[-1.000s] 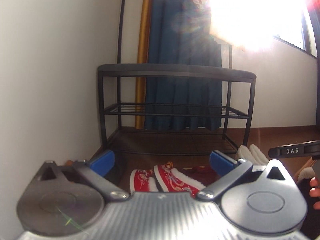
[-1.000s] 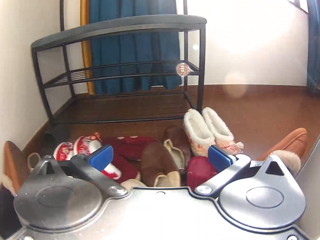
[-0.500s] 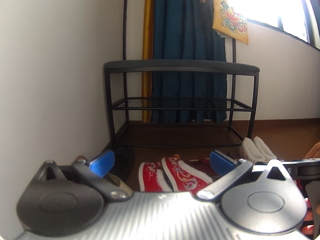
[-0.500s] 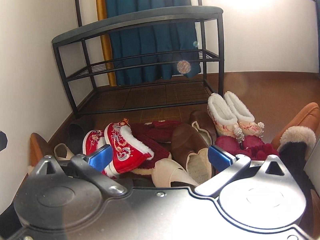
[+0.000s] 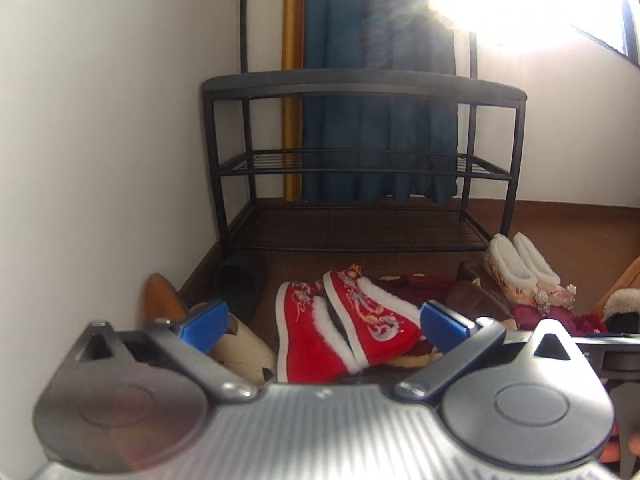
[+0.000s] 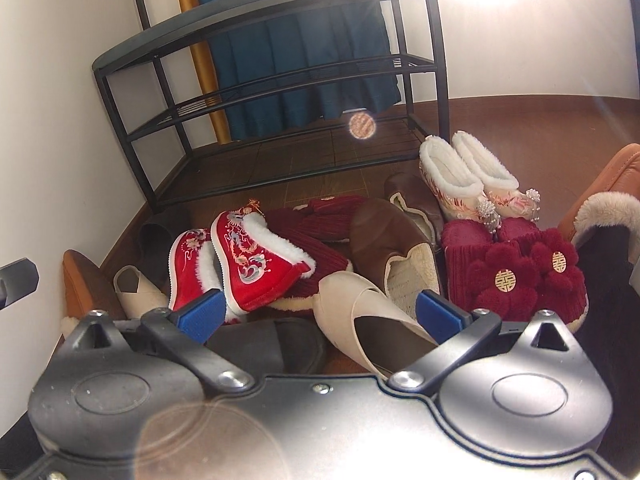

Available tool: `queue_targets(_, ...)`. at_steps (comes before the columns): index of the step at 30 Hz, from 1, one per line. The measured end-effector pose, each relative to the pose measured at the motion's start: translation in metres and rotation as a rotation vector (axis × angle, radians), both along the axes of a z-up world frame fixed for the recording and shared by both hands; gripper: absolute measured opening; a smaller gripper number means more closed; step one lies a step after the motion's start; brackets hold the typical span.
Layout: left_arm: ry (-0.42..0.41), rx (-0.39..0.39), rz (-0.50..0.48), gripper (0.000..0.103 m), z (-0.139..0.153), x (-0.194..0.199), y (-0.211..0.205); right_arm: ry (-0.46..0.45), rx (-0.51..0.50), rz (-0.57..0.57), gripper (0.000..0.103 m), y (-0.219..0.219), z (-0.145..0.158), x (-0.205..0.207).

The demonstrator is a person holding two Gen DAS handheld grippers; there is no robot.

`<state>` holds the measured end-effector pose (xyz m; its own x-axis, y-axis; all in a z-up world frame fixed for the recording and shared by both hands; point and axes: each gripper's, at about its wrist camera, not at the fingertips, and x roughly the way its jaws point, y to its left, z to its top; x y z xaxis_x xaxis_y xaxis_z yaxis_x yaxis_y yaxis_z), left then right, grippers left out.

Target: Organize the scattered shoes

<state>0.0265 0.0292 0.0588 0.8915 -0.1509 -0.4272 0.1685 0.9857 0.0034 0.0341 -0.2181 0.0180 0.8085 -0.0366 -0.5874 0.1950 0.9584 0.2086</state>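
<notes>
Shoes lie heaped on the brown floor before a black metal shoe rack (image 5: 360, 168) (image 6: 280, 92). A pair of red embroidered boots (image 5: 344, 328) (image 6: 244, 256) with white fur trim lies in the middle. My left gripper (image 5: 324, 320) hangs open above them, holding nothing. My right gripper (image 6: 320, 314) is open too, over a cream flat shoe (image 6: 360, 312) and a black slipper (image 6: 264, 344). Brown slippers (image 6: 384, 240), dark red flower slippers (image 6: 516, 272) and white fur-lined shoes (image 6: 468, 176) (image 5: 520, 272) lie to the right.
A white wall (image 5: 100, 140) runs along the left. A black slipper (image 5: 240, 284) and a tan shoe (image 5: 160, 300) rest against it. Blue curtain (image 5: 380, 80) hangs behind the rack. A tan fur-lined boot (image 6: 612, 200) stands at the far right. The rack's shelves hold nothing.
Both grippers have tilted downward and come closer to the pile, so more of the shoes shows. The shoes themselves have not moved. Both stayed open.
</notes>
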Motion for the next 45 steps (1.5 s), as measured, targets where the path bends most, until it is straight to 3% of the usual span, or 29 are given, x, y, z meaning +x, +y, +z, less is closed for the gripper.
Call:
queue_targets(10,0.012,-0.069,-0.030,0.103,-0.006,0.004,0.013,-0.001,0.029,0.001,0.103,0.003,0.001,0.002)
queue_targets(19,0.009,-0.065,-0.012,0.103,-0.009,0.007,0.017,-0.003,0.099,-0.020,0.103,-0.004,-0.001,0.005)
queue_targets(27,-0.001,-0.048,0.003,0.103,-0.015,0.010,0.016,-0.036,0.233,-0.069,0.103,-0.020,0.001,0.001)
queue_targets(35,-0.053,-0.130,-0.018,0.103,-0.020,0.005,0.021,-0.062,0.351,-0.115,0.103,-0.035,0.000,-0.002)
queue_targets(41,-0.063,-0.052,0.076,0.103,-0.026,0.007,0.016,-0.048,0.366,-0.122,0.103,-0.038,-0.010,-0.001)
queue_targets(45,-0.031,0.049,0.155,0.103,-0.028,0.014,0.004,-0.047,0.369,-0.124,0.103,-0.039,-0.010,0.001)
